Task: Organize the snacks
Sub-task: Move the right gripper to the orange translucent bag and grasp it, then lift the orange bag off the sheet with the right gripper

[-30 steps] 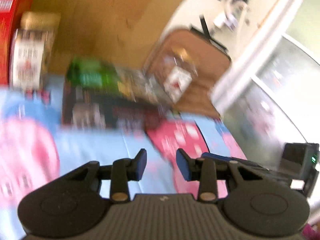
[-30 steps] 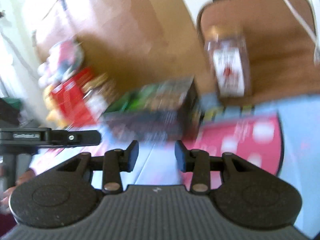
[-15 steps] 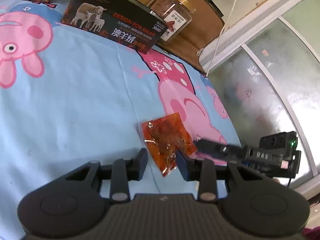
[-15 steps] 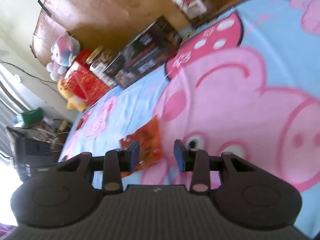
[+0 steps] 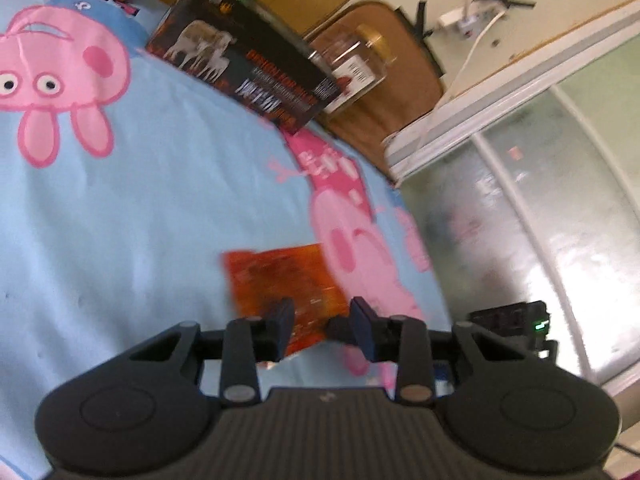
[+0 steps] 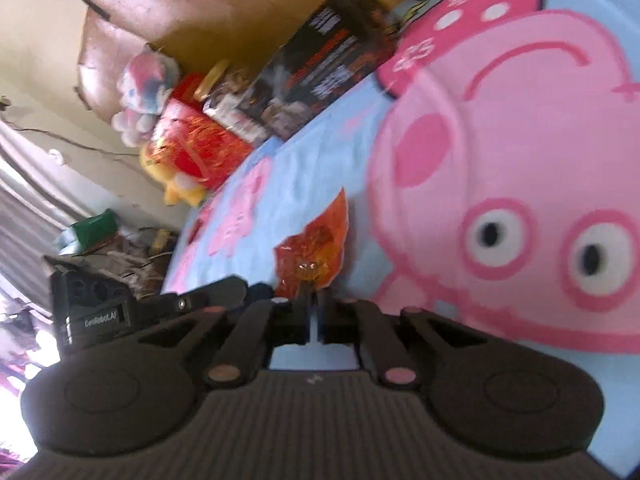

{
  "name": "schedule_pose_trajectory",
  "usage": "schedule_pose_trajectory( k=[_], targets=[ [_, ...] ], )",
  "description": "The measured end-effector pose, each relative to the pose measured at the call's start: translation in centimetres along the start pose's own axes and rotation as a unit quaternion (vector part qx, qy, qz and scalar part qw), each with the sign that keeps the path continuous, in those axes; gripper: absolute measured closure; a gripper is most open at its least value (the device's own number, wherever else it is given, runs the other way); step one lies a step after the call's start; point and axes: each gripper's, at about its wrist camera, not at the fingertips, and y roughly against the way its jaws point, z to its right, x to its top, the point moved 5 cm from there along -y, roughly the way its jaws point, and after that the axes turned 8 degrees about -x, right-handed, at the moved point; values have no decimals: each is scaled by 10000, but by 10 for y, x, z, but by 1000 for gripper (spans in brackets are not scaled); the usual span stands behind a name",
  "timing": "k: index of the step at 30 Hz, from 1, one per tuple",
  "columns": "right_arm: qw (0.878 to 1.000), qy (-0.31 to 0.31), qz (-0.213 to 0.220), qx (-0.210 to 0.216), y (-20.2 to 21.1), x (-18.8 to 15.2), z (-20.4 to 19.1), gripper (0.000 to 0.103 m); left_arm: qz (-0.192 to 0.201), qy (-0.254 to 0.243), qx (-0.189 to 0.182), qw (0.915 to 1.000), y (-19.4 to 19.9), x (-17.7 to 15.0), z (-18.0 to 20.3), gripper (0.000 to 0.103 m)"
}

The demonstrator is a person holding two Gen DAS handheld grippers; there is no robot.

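An orange-red snack packet [image 5: 280, 280] lies on the blue cartoon-pig bedsheet [image 5: 120, 220]. My left gripper [image 5: 322, 326] is open, hovering just over the packet's near edge. In the right wrist view the same packet [image 6: 316, 240] stands lifted at one corner. My right gripper [image 6: 314, 320] is shut on that corner of the packet. A black box with sheep pictures [image 5: 244, 68] lies at the far side of the sheet, also in the right wrist view [image 6: 320, 60].
A clear jar with a gold lid [image 5: 356, 60] lies on a brown pad behind the box. A red box [image 6: 196, 144], plush toys [image 6: 144, 84] and a headboard line the far edge. A glass door [image 5: 520, 220] stands to the right. The left gripper's body [image 6: 96, 312] shows at the right view's left.
Both grippers have come down from the box area to the snack packet. My right gripper has shut on the packet's corner. My left gripper stays open, now over the packet.
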Motion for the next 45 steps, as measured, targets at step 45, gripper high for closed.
schedule_pose_trajectory(
  k=[45],
  targets=[
    [9261,-3071,-312,2169,-17,-1,16,100,671,740,-126,9949,31,10,-24,55]
  ],
)
